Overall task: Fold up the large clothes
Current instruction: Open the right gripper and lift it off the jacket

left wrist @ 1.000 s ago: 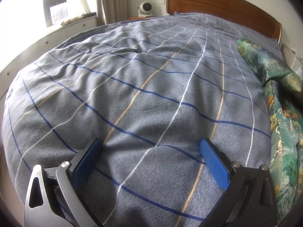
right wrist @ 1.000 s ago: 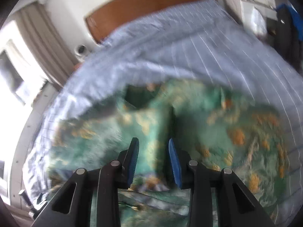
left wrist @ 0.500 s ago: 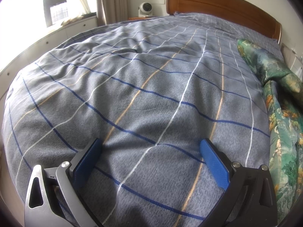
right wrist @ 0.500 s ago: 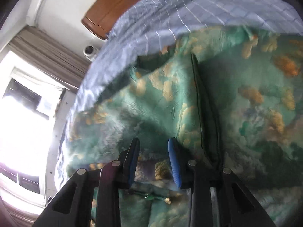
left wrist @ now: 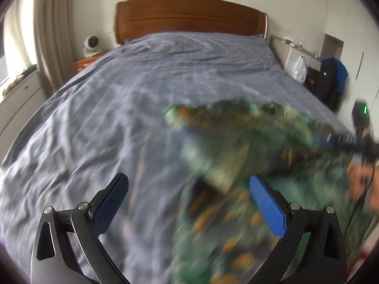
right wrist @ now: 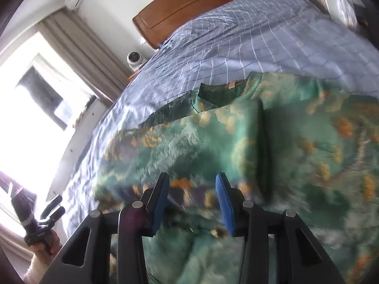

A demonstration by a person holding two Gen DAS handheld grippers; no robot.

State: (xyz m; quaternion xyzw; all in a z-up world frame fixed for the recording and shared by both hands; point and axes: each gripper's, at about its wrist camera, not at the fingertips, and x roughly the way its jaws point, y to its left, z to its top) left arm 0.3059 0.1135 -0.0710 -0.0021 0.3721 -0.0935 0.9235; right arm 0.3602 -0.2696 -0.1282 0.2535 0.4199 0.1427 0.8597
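Left wrist view: left tongs [left wrist: 188, 197] stand wide and empty above the bed [left wrist: 142, 99], whose grey checked cover runs to a wooden headboard [left wrist: 189, 16]; the green floral garment [left wrist: 248, 165], heavily blurred, lies on the bed's right side, and no writing is readable. Right wrist view: right tongs [right wrist: 193, 200], jaws just opening to a moderate gap, hover over the garment's near hem with blurred cloth between the pads, contact unclear; a small tan label [right wrist: 231, 84] sits at the collar, its text illegible.
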